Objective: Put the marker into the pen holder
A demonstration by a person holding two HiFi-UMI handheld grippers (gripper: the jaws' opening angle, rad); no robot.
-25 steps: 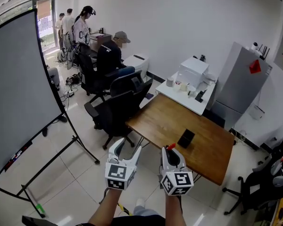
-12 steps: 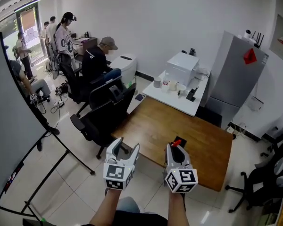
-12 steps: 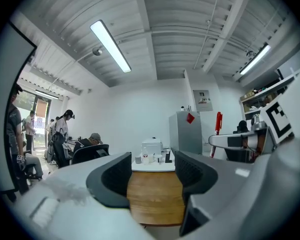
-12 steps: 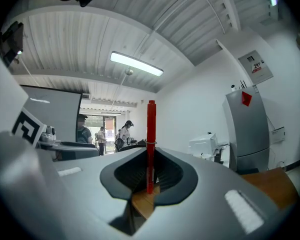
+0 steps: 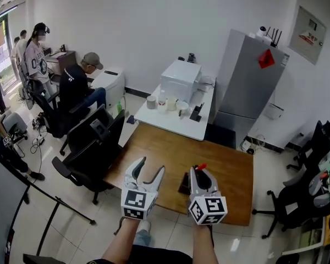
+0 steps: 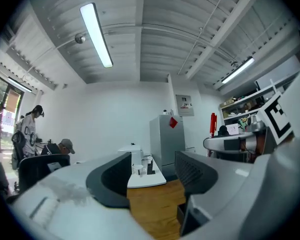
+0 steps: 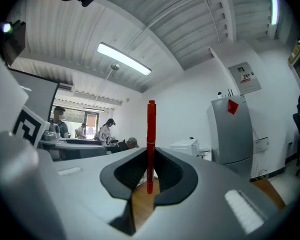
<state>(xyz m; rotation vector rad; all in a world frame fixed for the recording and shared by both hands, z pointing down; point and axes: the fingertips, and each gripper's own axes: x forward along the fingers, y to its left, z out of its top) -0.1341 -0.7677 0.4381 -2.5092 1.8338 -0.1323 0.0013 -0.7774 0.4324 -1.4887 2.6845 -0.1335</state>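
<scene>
The right gripper (image 5: 201, 172) is clamped on the red marker (image 7: 151, 134). In its own view the two dark pads meet on the marker's lower part, so the pen stands upright with most of its length above the jaws and a short end below them. The left gripper (image 5: 150, 168) has its jaws apart with nothing between them, only the tables beyond showing through the gap. Both tools are held level, side by side, in front of the person at the near edge of the wooden table (image 5: 165, 150). The pen holder (image 5: 183, 184), a small black box, stands on that table near its front edge. In the head view it is just beside the right gripper and partly hidden behind it, and its opening cannot be made out from here. The step in hand looks like the carry: the marker is secured but not yet over the holder. The next move probably calls for bringing the right gripper above the box, lining the marker's lower end up with the opening, lowering it inside and only then letting the jaws part. The left gripper seems to have no job beyond staying clear, or steadying the light box.
</scene>
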